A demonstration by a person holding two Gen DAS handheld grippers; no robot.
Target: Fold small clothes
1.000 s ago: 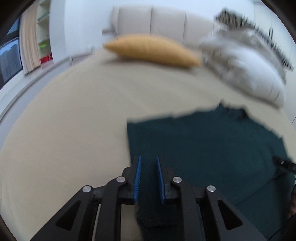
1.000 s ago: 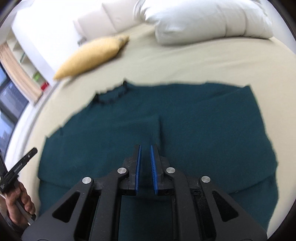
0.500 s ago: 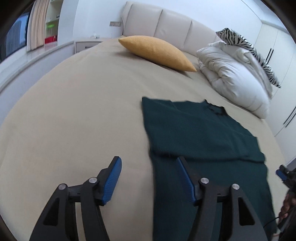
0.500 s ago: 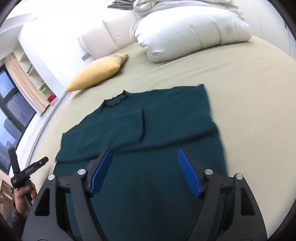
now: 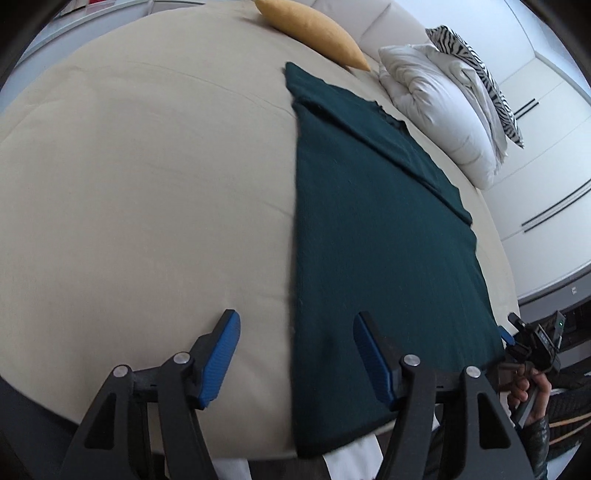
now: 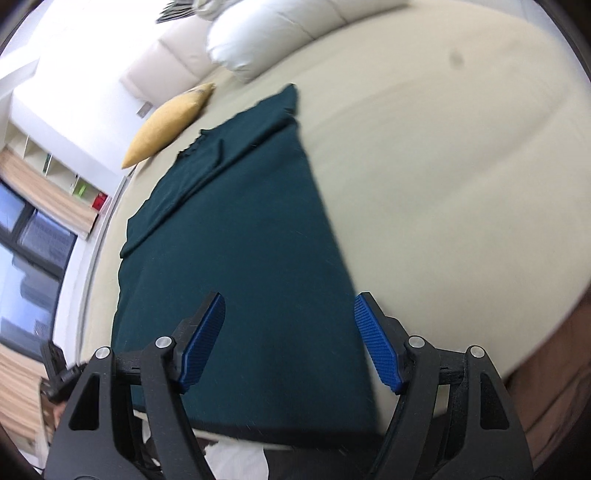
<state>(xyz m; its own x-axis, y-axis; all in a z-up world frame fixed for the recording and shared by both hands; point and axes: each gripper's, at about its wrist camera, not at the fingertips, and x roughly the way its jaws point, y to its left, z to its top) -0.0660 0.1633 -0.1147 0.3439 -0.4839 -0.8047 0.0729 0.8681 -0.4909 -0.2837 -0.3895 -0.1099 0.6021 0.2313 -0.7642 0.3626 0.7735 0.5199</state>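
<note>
A dark green sweater (image 5: 373,229) lies flat on the beige bed, its sleeves folded across the chest, its hem at the near edge of the bed. It also shows in the right wrist view (image 6: 243,258). My left gripper (image 5: 295,350) is open and empty, above the sweater's near left corner. My right gripper (image 6: 288,332) is open and empty, above the sweater's near right corner. The right gripper also shows at the far right of the left wrist view (image 5: 532,343), held by a hand.
A yellow pillow (image 5: 314,33) and white pillows (image 5: 439,110) lie at the head of the bed (image 5: 129,184). White wardrobe doors (image 5: 546,147) stand to the right. A window and shelves (image 6: 44,206) are to the left.
Both grippers opened after being shut on the sleeves, then drew back from the chest to the sweater's hem at the near bed edge.
</note>
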